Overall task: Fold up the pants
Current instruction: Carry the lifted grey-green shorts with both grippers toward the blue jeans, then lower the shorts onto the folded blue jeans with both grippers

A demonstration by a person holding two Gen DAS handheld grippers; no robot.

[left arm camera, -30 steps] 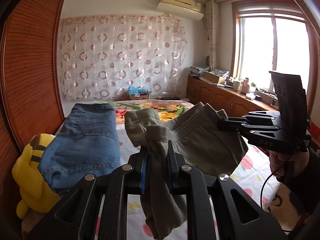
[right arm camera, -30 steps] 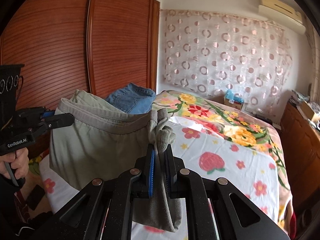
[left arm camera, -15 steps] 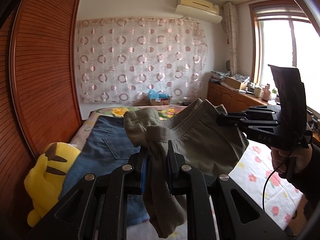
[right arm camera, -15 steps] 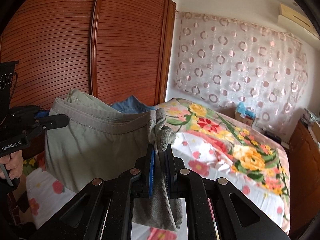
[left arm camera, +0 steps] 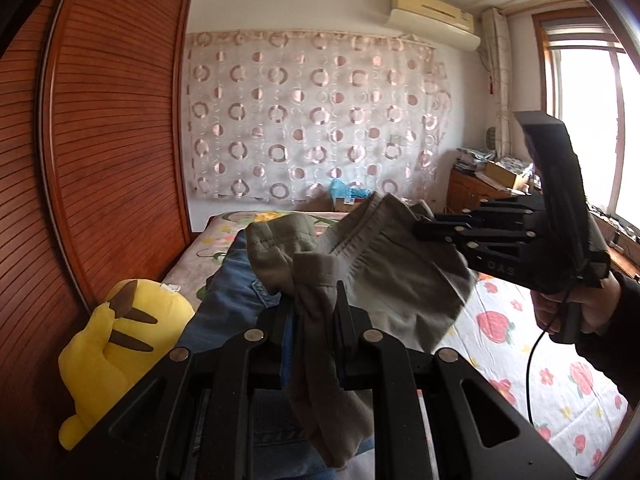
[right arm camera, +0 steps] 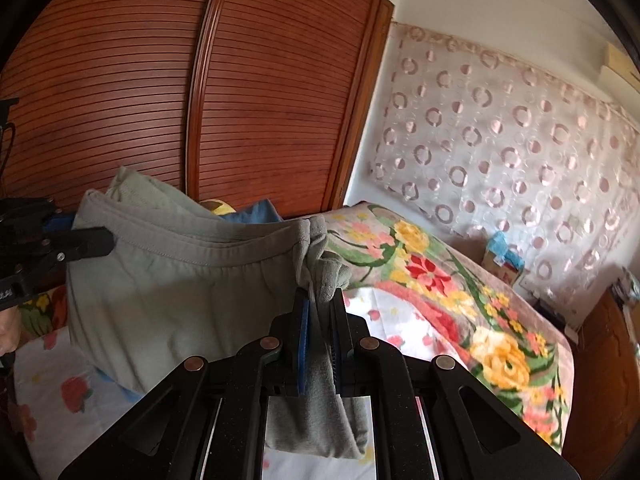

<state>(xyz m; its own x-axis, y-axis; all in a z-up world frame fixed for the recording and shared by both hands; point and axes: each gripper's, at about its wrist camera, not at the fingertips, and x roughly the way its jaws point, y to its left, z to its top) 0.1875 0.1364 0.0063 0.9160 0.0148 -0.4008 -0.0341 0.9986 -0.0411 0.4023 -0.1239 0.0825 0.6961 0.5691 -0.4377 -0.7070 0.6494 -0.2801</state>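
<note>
Olive-grey pants (left arm camera: 384, 276) hang in the air between my two grippers, held by the waistband. My left gripper (left arm camera: 314, 308) is shut on one bunched end of the waistband. My right gripper (right arm camera: 318, 312) is shut on the other end; it also shows in the left wrist view (left arm camera: 424, 228), clamped on the cloth. The pants (right arm camera: 172, 280) sag in a wide fold over the bed, and the left gripper (right arm camera: 96, 242) shows at their far left. The legs below are hidden.
Folded blue jeans (left arm camera: 228, 296) lie on the flowered bed (right arm camera: 440, 292) below the pants. A yellow plush toy (left arm camera: 120, 340) sits at the bed's left edge by the wooden wardrobe (left arm camera: 100, 140). A wooden cabinet (left arm camera: 476, 188) stands at the right under the window.
Both grippers have risen and tilted upward with the pants still held; the bed and jeans have dropped lower in both views.
</note>
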